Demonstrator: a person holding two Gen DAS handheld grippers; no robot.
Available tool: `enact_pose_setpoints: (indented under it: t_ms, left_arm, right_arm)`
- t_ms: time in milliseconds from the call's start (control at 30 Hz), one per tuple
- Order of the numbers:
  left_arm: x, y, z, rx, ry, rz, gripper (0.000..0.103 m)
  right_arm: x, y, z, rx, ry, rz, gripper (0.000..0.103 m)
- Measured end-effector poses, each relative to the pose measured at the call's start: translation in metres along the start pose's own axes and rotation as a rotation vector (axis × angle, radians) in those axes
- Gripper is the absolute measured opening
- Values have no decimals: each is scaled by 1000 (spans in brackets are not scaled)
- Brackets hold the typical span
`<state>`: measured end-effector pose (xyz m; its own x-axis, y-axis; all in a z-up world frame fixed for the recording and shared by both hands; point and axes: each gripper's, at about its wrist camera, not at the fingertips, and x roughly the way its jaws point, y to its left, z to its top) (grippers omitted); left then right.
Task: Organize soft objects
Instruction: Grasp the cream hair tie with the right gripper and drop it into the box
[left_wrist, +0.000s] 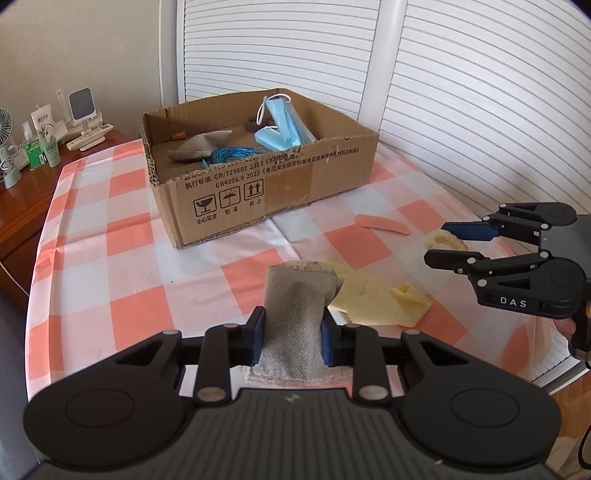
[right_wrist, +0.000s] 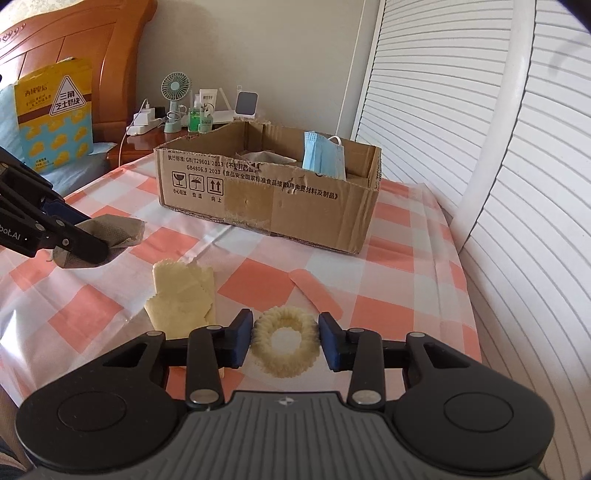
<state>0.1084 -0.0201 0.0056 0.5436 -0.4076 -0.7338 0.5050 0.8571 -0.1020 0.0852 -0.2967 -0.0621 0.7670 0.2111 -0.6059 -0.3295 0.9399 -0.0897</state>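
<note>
Checked tablecloth (left_wrist: 110, 229); left gripper (left_wrist: 291, 334) pitched down, jaws clamping grey cloth (left_wrist: 295, 295).

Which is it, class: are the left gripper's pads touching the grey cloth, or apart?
Touching. The left wrist view shows both blue pads of the left gripper pressed against the grey cloth, pinching it narrow.
</note>
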Motion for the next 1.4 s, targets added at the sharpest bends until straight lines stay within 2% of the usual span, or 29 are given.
enact_pose_setpoints:
  t_ms: [200,433,600,867,967,1033,1100,1267,1333,1400]
  left_arm:
    - [-12,6,4,13,-8,-12,28]
    - [-24,16,6,30,-31,-12,28]
    - [-26,28,7,39,-29,-1,28]
    - [-25,49,7,31,-34,13,28]
    - [-23,56,6,16,-34,9,28]
    - [-21,59,6,10,-31,8,28]
    - [-19,61,6,7,-28,8,28]
    - [-18,61,11,15,-31,12,28]
    - [-20,60,14,18,-36,15,28]
    - [-21,58,18,23,-42,21,28]
  right_arm:
    - [-9,-3,19,-28,-24,25,44]
    - [-11,-6,66,-59,-100,47,44]
    - [5,-2,108,-111,-147,46,44]
    - [48,8,162,-150,-164,61,44]
    - [64,12,175,-155,-167,55,56]
    - [74,15,178,-157,-161,39,72]
    - [83,16,178,-146,-141,49,82]
    - [84,22,160,-138,-114,45,92]
    - [79,24,153,-128,-104,43,100]
    - [72,24,146,-112,-93,36,101]
